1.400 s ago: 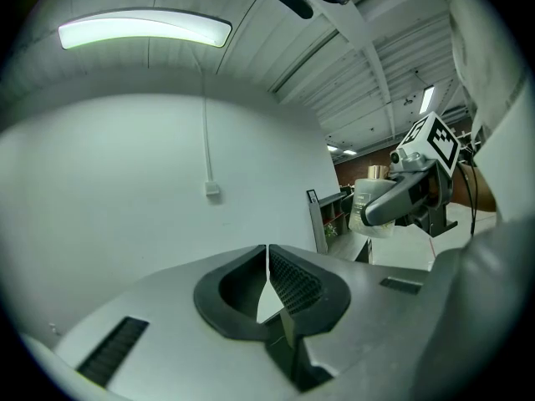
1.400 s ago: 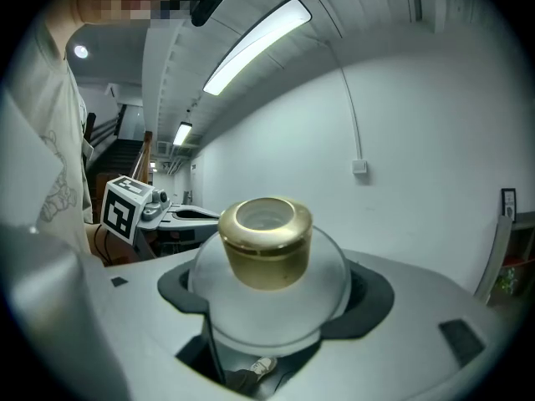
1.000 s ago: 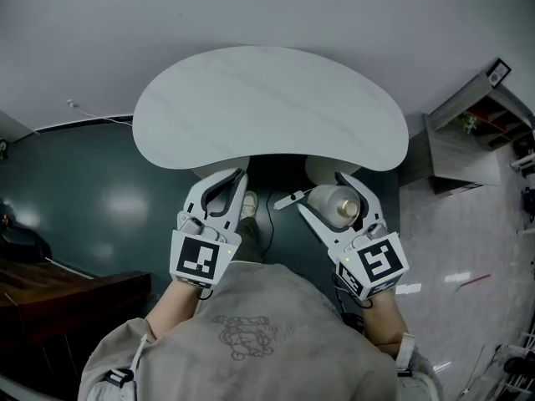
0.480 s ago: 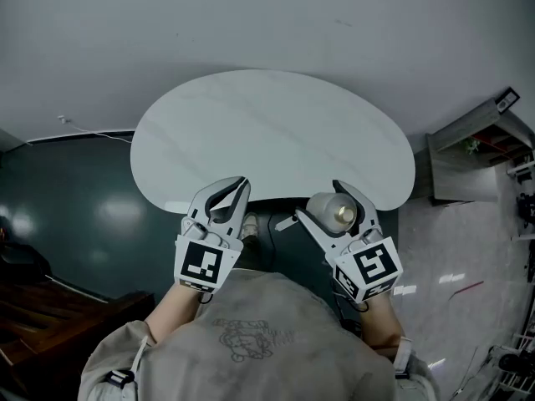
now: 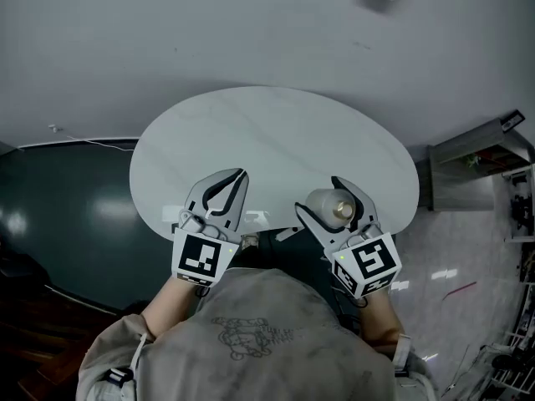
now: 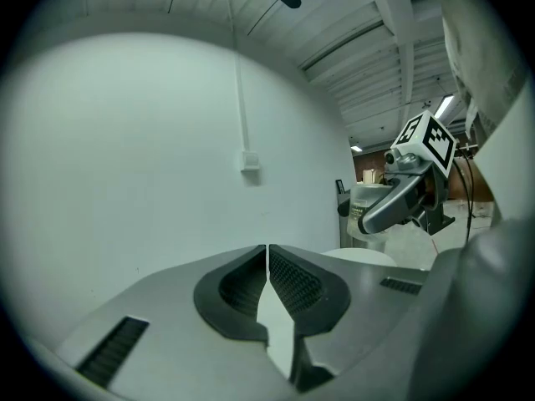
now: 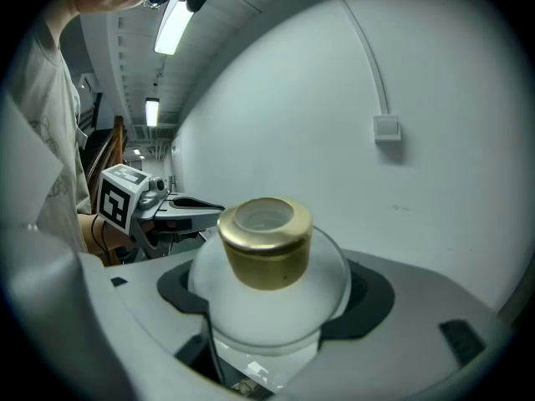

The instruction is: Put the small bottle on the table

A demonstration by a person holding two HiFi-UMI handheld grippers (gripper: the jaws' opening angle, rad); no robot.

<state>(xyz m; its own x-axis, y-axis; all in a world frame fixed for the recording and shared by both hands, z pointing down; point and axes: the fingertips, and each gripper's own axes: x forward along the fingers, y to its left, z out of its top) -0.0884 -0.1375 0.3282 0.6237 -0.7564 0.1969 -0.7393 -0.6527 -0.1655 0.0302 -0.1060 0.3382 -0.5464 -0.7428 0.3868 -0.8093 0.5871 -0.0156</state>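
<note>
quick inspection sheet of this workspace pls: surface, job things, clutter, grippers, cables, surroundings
surface: white oval table, top bare
job's things: small bottle, frosted white with a gold cap, held upright off the table and not yet set down; in the head view it appears over the table's near edge
clutter: nothing seen
grippers: left gripper jaws together, nothing between them; right gripper jaws closed on the bottle's body
cables: thin white cable along the foot of the wall at left
surroundings: plain white wall with a small wall box; dark green floor at left; grey shelf unit at right
</note>
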